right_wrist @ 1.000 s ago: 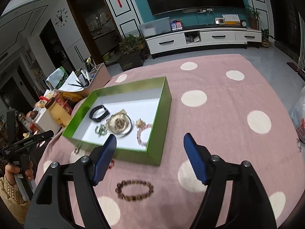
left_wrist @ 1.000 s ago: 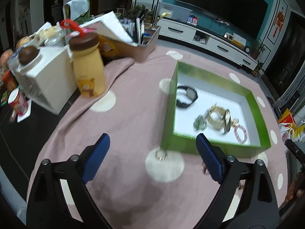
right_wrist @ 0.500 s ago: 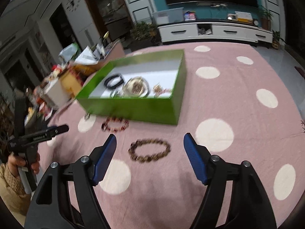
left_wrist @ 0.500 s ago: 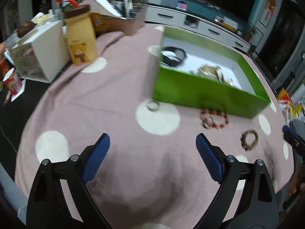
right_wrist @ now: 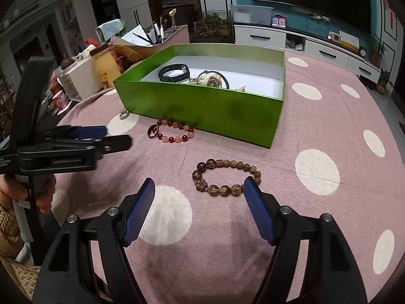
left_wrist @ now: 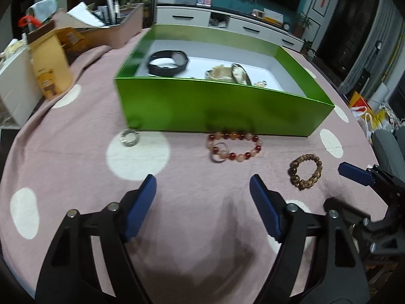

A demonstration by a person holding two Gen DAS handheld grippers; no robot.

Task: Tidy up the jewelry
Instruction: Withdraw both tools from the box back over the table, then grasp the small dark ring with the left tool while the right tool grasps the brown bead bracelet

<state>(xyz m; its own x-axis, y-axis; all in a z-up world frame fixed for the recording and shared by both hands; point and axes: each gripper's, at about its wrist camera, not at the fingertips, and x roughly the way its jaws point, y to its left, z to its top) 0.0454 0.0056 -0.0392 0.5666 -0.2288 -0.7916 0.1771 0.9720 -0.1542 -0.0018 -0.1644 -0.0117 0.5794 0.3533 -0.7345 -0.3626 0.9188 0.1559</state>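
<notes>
Brown bead bracelet (right_wrist: pixel 226 178) lies flat on the pink dotted cloth (right_wrist: pixel 316 131), just ahead of the right gripper (right_wrist: pixel 200 193), its near edge between the blue fingers; the right finger (right_wrist: pixel 258 212) is almost touching the beads. A second ago this gripper sat high, looking down into the green box (right_wrist: pixel 210 110); it has since dropped low toward the cloth, so judged step: reaching for the bracelet, not yet grasped. Right gripper spread wide, holding nothing.

Red bead bracelet (left_wrist: pixel 234 145) with a small ring (left_wrist: pixel 219 153) on it lies ahead of the left gripper (left_wrist: pixel 202 195), close to the box's front wall; silver ring (left_wrist: pixel 130 137) ahead-left. Left gripper also came down low, jaws wide apart, empty. Box already holds a black watch (left_wrist: pixel 167 63) and gold pieces; three loose items are still outside.

Both grippers tilt slightly downward toward the box, left hand (right_wrist: pixel 27 192) on its handle.
</notes>
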